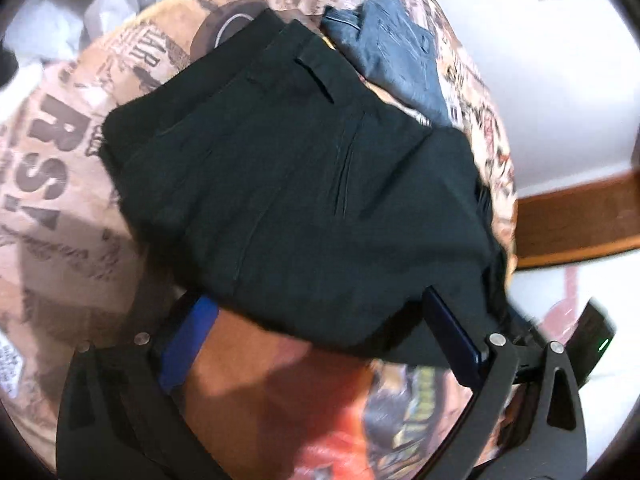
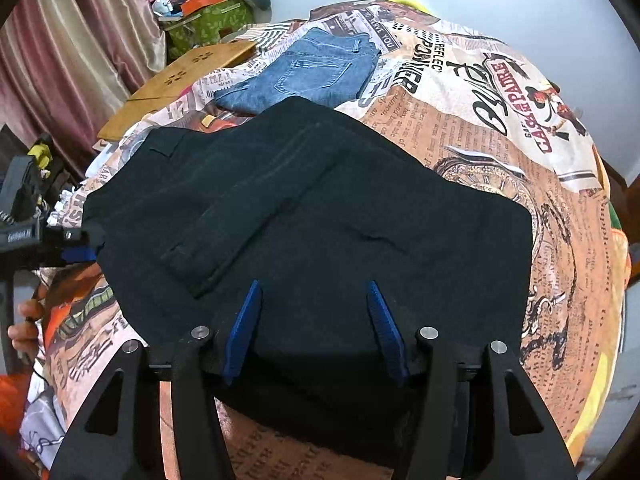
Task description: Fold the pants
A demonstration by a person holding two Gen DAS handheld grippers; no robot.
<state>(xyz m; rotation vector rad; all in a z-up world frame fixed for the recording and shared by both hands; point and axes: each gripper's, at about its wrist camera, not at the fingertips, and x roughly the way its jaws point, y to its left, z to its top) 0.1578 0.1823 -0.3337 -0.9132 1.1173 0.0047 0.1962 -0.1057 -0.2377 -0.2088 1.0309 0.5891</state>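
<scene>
Black pants (image 2: 312, 216) lie folded on a bed covered by a newspaper-print sheet (image 2: 500, 120); they also fill the middle of the left wrist view (image 1: 296, 192). My right gripper (image 2: 316, 296) is open, its blue fingers (image 2: 244, 328) resting on the near edge of the pants, nothing between them. My left gripper (image 1: 320, 320) is open, with the near edge of the pants lying between and over its blue fingers (image 1: 188, 344). The left gripper also shows in the right wrist view (image 2: 76, 248) at the pants' left edge.
Folded blue jeans (image 2: 312, 72) lie on the sheet beyond the black pants, also seen in the left wrist view (image 1: 392, 52). A wooden board (image 2: 176, 84), curtains (image 2: 80, 52) and cluttered boxes (image 2: 208, 12) stand at the back left. A wooden bed frame (image 1: 576, 220) runs along the right.
</scene>
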